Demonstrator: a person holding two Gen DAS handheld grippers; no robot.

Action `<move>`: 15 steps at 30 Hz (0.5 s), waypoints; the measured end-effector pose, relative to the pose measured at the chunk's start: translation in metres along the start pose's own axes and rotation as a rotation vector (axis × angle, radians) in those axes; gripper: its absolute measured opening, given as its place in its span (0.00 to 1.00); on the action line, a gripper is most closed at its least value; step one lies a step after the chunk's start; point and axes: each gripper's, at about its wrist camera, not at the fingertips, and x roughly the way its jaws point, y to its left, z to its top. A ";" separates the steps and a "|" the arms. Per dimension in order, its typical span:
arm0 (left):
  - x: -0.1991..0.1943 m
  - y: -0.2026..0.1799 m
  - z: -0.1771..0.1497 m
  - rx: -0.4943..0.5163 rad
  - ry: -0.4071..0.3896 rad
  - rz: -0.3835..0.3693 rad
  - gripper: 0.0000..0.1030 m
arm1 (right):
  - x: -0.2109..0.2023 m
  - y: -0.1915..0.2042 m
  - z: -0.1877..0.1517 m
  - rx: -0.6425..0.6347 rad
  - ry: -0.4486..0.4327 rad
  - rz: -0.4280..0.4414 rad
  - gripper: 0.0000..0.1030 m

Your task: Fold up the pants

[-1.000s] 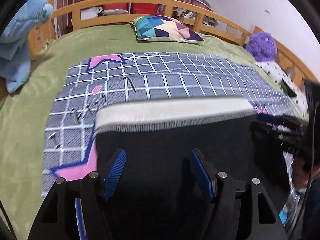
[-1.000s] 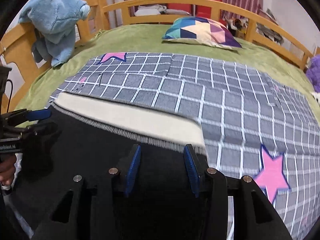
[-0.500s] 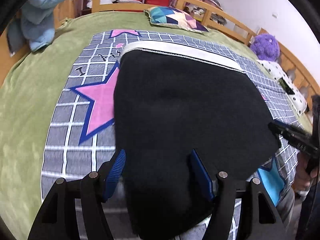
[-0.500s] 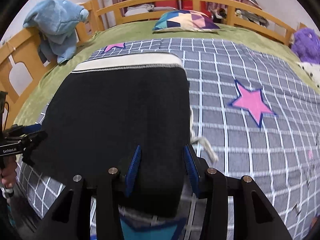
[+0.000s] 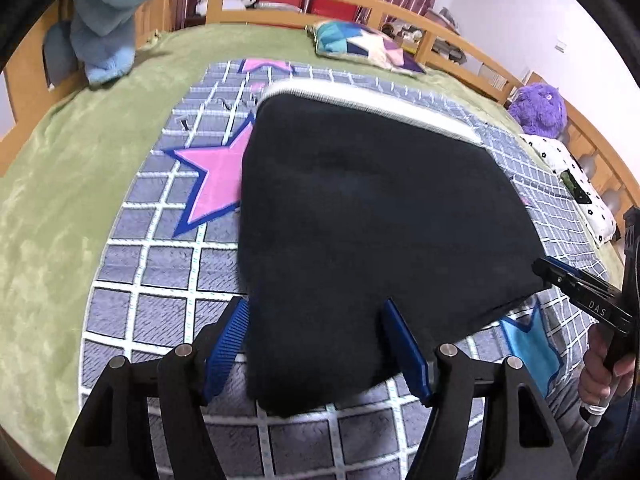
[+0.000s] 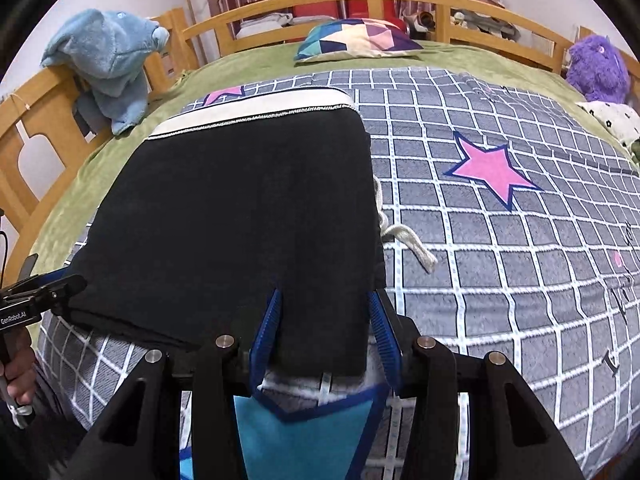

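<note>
Pants lie folded flat on grid-patterned blanket, a black rectangle, white waistband at far edge, long axis running away from both grippers toward the headboard. Near hem sits between the fingers of each tool: left gripper at the near left corner, right gripper at the near right corner. Both sets of jaws stand apart, blue ribbed pads either side of the cloth; neither is seen pinching it. Fabric: matte, thick, knit-like, soft edges. Pale drawcord trails out on the right side. Both hands equally near; judged ready for another fold away from the grippers.
</note>
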 end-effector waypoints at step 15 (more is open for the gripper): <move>-0.111 -0.064 0.004 0.039 -0.190 0.142 0.81 | -0.132 0.020 -0.009 0.036 -0.211 -0.071 0.76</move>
